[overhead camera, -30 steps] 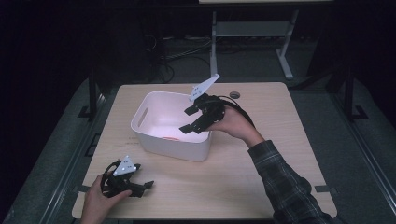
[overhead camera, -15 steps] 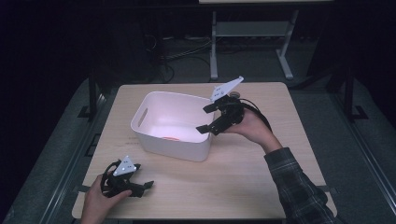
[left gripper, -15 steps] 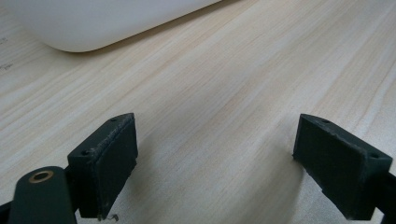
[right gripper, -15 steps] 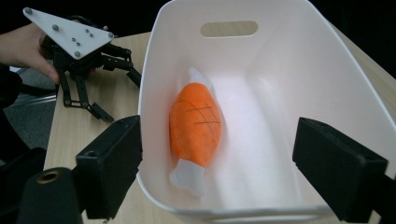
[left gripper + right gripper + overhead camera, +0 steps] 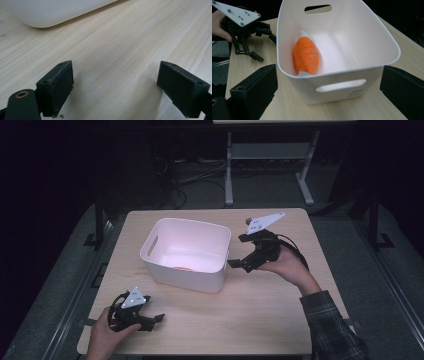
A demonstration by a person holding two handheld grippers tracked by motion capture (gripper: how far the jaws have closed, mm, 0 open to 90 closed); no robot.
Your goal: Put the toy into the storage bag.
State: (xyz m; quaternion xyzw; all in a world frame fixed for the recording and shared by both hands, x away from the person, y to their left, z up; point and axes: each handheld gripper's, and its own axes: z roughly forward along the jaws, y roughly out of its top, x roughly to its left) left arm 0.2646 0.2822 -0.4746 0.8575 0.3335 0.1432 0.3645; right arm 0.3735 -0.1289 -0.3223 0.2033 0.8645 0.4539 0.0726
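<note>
A white plastic bin (image 5: 186, 279) with handle slots stands mid-table. An orange carrot-like piece (image 5: 306, 56) lies on white paper on its floor, and shows as an orange sliver (image 5: 183, 268) from above. My right gripper (image 5: 237, 251) hovers just right of the bin with its tips toward the bin wall. Its jaws have just been opening and stand wide, with nothing gripped between them (image 5: 328, 77). My left gripper (image 5: 152, 312) rests on the table (image 5: 260, 320) at the front left. It is open over bare wood (image 5: 117, 80) and also shows beyond the bin (image 5: 265, 48).
A small dark round object (image 5: 248, 221) lies behind the right gripper near the far edge. Bare wood stretches in front of and to the right of the bin. A metal stand (image 5: 270, 160) and cables lie on the dark floor beyond the table.
The right gripper has moved from above the bin's right half to the right and slightly down, outside its wall, and its jaws stand wider. The left gripper has stayed still.
</note>
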